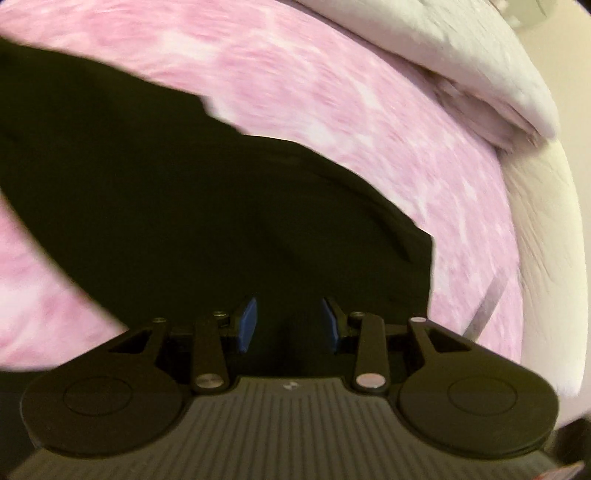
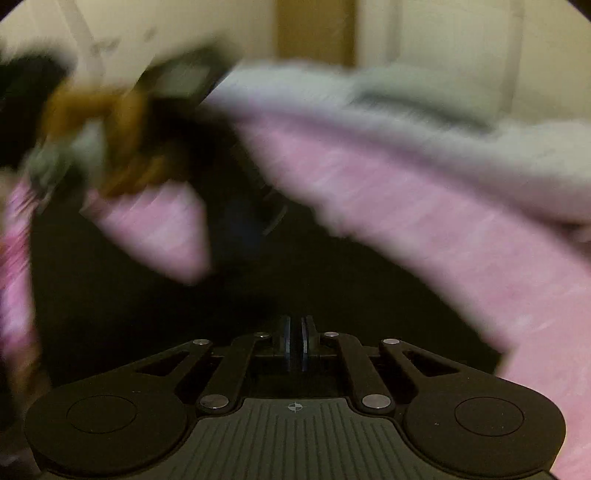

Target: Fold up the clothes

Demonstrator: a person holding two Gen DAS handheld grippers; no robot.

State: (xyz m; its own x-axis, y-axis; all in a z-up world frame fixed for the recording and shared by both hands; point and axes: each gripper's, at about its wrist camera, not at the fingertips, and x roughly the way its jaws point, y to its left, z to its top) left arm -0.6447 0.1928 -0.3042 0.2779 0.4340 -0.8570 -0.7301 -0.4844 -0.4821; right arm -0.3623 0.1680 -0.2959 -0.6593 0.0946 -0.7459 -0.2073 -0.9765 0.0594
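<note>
A black garment [image 1: 155, 192] lies spread on a pink patterned bedsheet [image 1: 332, 110]. My left gripper [image 1: 289, 325] is open, its blue pads [image 1: 248, 325] apart, just above the garment's near part, holding nothing. In the right wrist view the same black garment [image 2: 147, 295] lies below my right gripper [image 2: 296, 341], whose blue pads are pressed together; the view is blurred and I cannot tell whether cloth is pinched between them. The left gripper, with orange parts [image 2: 110, 122], shows blurred at the upper left of that view.
A white-grey folded blanket or pillow [image 1: 461, 62] lies along the far side of the bed, and it also shows in the right wrist view [image 2: 424, 122]. A cream wall [image 2: 461, 48] and a door frame [image 2: 314, 29] stand behind. The bed edge [image 1: 543, 258] curves at the right.
</note>
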